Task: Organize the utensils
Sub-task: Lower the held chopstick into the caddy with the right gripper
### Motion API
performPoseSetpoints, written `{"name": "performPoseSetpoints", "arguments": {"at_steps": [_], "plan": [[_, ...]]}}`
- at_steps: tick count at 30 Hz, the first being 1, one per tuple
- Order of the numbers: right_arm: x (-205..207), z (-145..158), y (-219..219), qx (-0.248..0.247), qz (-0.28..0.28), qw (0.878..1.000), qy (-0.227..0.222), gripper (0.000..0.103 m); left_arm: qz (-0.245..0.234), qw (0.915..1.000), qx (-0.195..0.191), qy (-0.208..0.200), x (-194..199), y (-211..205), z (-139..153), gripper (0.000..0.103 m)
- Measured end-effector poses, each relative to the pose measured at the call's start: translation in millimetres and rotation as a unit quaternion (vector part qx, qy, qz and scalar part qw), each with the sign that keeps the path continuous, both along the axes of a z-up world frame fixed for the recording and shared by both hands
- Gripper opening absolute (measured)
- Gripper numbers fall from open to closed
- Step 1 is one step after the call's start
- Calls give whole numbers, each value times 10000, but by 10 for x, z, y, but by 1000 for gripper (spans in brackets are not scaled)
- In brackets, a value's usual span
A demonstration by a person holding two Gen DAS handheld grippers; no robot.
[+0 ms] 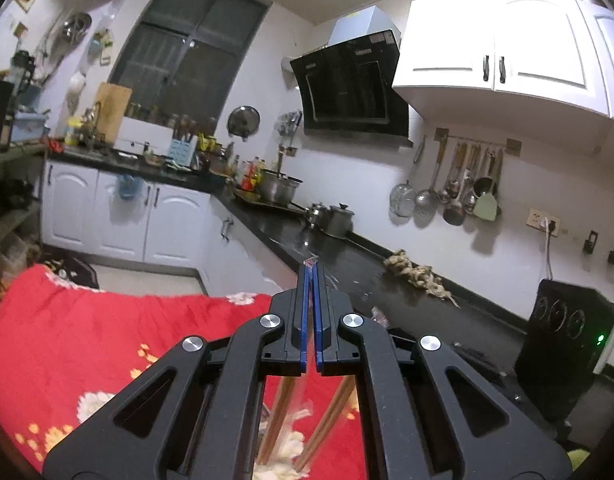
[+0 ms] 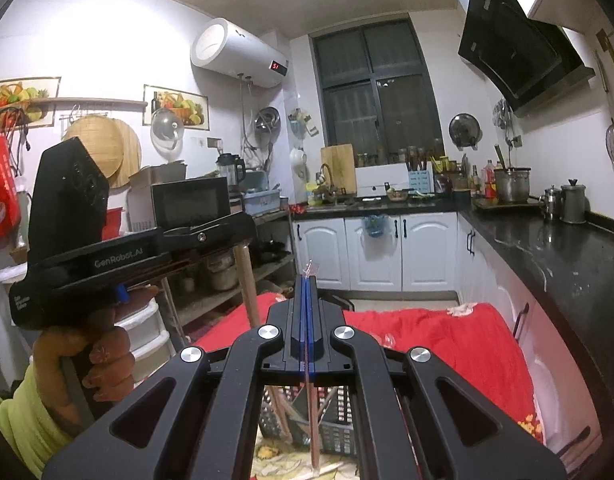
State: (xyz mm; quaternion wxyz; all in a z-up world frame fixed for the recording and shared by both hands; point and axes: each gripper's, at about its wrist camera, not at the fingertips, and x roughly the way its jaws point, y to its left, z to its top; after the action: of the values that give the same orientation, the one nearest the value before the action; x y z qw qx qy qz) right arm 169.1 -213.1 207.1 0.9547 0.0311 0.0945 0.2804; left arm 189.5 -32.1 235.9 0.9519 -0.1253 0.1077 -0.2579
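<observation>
My left gripper [image 1: 310,266] is shut on a clear plastic sleeve whose tip [image 1: 310,261] sticks out past the fingertips; brown wooden chopsticks [image 1: 281,412] hang below it over the red floral cloth [image 1: 107,340]. My right gripper [image 2: 308,276] is shut on another clear-wrapped chopstick pair [image 2: 313,420] that hangs down through the jaws. Under it sits a black slotted basket [image 2: 339,424] holding wooden utensils. The left gripper also shows in the right wrist view [image 2: 107,256], held by a hand, with a wooden stick [image 2: 247,280] hanging from it.
A black countertop [image 1: 347,264] runs along the right with steel pots [image 1: 339,218], ginger root [image 1: 419,272] and a black appliance [image 1: 563,348]. White cabinets [image 2: 387,252] stand ahead. Ladles hang on the wall [image 1: 455,184]. A shelf with a microwave [image 2: 191,204] stands left.
</observation>
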Motion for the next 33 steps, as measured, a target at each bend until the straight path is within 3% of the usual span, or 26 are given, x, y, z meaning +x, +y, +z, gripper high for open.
{"name": "performPoseSetpoints", "arguments": {"at_steps": [10,17,33], "plan": [[293,170,51,47,-220,9994,-245,1,360,9993,3,-127,205,124,33,0],[551,148,56,258,-242,9994,-61,1,574,9980,134,-213,334,87,-3,0],[927,-156,203,196,-562,9981,151,1,834,9952,472,-217,516,-7,-266,0]]}}
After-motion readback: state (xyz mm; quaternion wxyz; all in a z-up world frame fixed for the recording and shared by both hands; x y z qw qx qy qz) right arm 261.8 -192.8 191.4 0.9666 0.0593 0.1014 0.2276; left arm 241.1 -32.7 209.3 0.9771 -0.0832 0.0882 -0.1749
